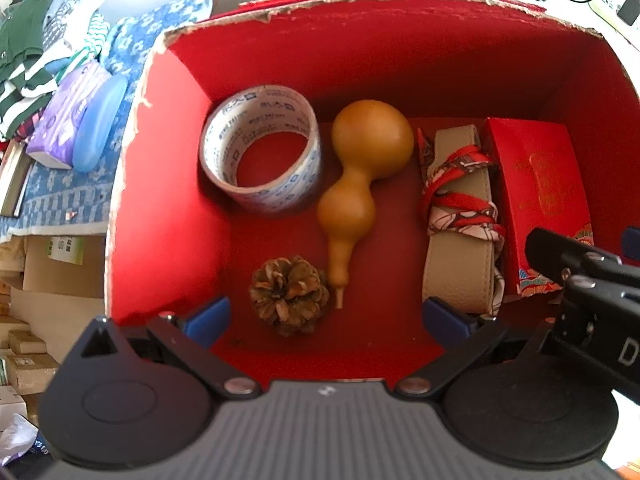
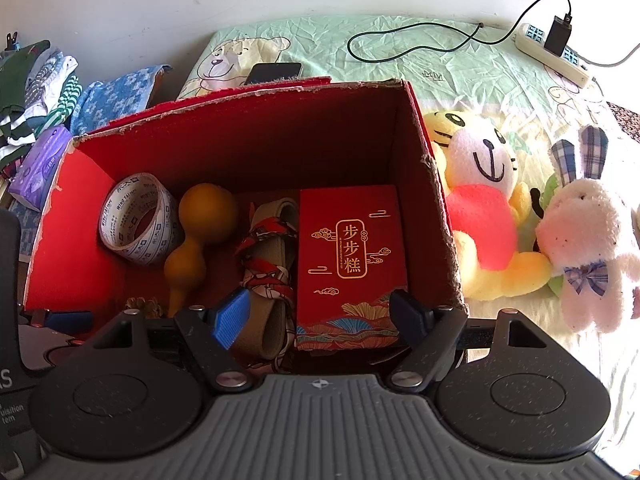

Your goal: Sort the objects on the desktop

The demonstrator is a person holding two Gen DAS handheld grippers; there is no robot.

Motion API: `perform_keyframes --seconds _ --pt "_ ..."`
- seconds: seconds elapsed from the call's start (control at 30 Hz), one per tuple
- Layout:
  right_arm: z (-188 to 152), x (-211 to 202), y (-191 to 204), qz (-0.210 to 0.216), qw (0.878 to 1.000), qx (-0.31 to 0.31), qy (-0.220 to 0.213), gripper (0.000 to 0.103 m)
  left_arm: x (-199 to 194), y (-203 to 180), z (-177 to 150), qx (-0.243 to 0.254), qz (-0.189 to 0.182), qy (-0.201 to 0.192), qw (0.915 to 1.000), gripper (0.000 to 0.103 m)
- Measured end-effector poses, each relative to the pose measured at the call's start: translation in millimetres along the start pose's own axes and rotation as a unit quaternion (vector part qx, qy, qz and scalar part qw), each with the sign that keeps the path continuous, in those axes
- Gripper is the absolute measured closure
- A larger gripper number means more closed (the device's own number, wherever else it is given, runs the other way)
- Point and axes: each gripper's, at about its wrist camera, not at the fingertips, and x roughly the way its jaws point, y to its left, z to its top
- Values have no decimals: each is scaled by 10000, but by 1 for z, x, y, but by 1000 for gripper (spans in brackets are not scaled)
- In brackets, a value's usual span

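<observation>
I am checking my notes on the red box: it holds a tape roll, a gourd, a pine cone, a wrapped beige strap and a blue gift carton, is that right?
Not quite: the gift carton is red with gold lettering, not blue, as the right wrist view shows. The tape roll, gourd, pine cone and wrapped beige strap do lie in the red box.
</observation>
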Motion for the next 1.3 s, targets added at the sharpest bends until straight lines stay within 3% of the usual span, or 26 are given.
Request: perform_keyframes --seconds 1.3 --pt "6 5 1 -62 9999 59 -93 24 -12 -4 4 -16 180 -186 9997 1"
